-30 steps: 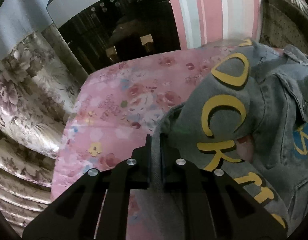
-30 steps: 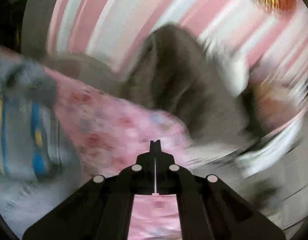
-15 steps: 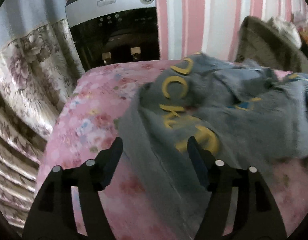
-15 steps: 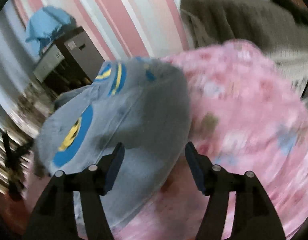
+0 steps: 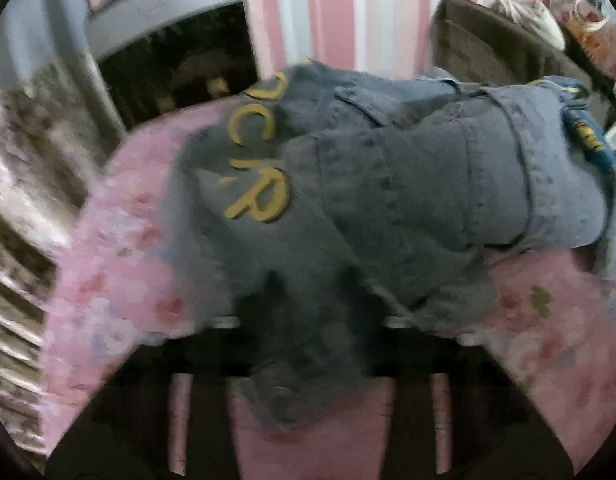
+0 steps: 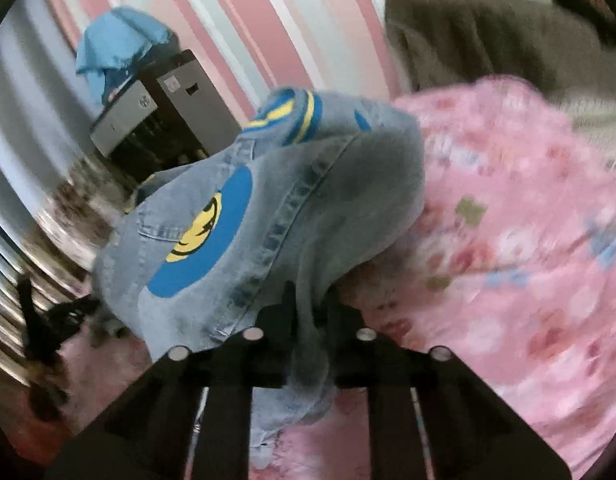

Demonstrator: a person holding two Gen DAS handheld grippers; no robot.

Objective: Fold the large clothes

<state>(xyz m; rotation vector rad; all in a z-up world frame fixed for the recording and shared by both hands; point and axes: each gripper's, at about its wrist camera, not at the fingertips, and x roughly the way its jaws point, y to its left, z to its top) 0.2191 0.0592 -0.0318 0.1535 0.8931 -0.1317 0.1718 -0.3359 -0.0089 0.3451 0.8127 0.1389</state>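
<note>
A blue-grey denim jacket (image 5: pixel 387 184) with yellow letters lies bunched on a pink floral bedspread (image 5: pixel 120 264). My left gripper (image 5: pixel 315 312) is at the jacket's near edge, its jaws closing with a fold of denim pinched between them; the picture is blurred. In the right wrist view the same jacket (image 6: pixel 308 208) shows a blue round patch with a yellow smiley. My right gripper (image 6: pixel 311 308) is closing its jaws on the hem, and denim hangs down between the fingers onto the bedspread (image 6: pixel 507 240).
A silver and black water dispenser (image 5: pixel 168 40) stands against the pink striped wall beyond the bed's far corner, with a blue cloth (image 6: pixel 116 44) on top. A brown blanket (image 5: pixel 487 48) is heaped at the back right. A floral curtain (image 5: pixel 24 160) hangs at the left.
Half a second ago both grippers stood open over the jacket. Now each has closed on a fold of denim, and the jacket is more bunched up.
</note>
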